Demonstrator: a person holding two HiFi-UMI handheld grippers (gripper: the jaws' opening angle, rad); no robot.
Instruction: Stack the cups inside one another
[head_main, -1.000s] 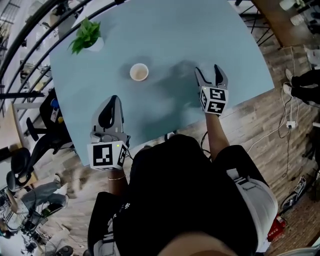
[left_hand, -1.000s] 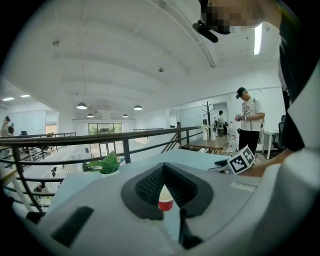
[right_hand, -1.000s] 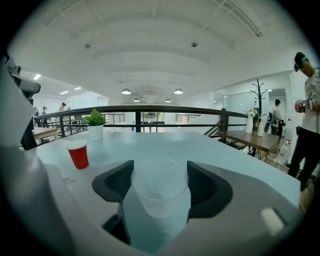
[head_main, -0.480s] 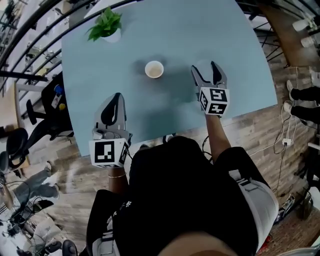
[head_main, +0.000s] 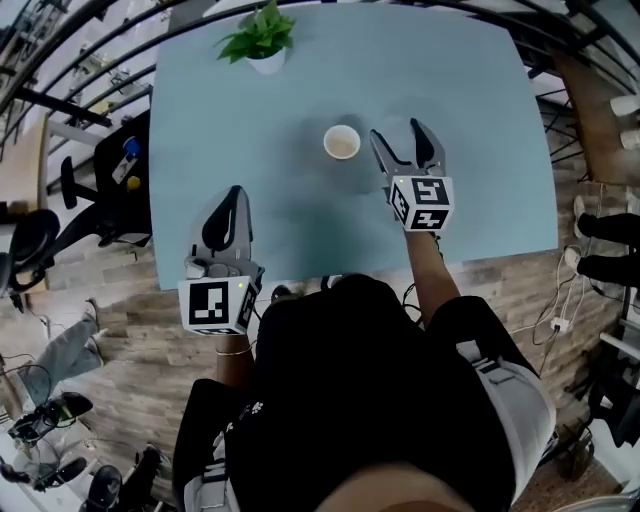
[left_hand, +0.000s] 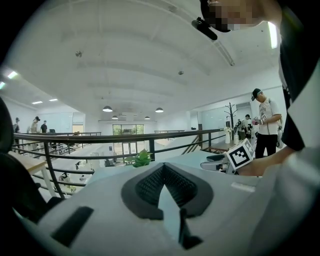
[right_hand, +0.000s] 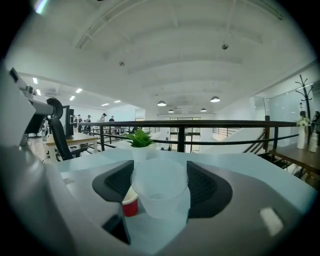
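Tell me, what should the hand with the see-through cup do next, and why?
Probably carry the right gripper left until its clear cup hangs above the red cup: the fingers hold the clear cup, and the red cup stands open just beside it.

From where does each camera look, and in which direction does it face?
Head view: on the head, facing steeply down at the table; torso, left gripper, right gripper show.
Left gripper view: along its shut fingers toward the plant.
Right gripper view: along fingers gripping a clear cup, red cup behind.
All three share the plant.
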